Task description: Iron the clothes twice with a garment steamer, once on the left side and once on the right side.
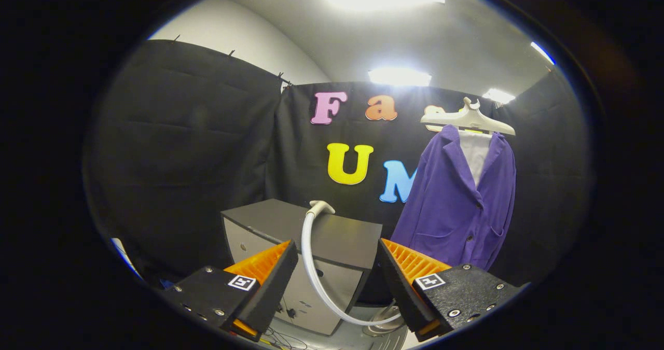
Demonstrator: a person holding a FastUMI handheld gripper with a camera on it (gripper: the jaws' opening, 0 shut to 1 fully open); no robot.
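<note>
The gripper (337, 267) sits low in the middle of the picture. Its two fingers are spread wide apart and hold nothing. Between them, a bit farther back, a white hose (311, 267) curves down from the top of a grey box (332, 236). The steamer head (321, 206) lies on top of that box, in the middle of the picture. The hose runs down to a round base (384, 326) near the floor, just by the right finger. A purple jacket (456, 205) hangs on the right side of the picture, well beyond the fingers. It has a white shirt (476, 155) inside it. Both hang from a white hanger (467, 119) against the black wall (181, 148). The jacket hangs a little to the right of the box.
</note>
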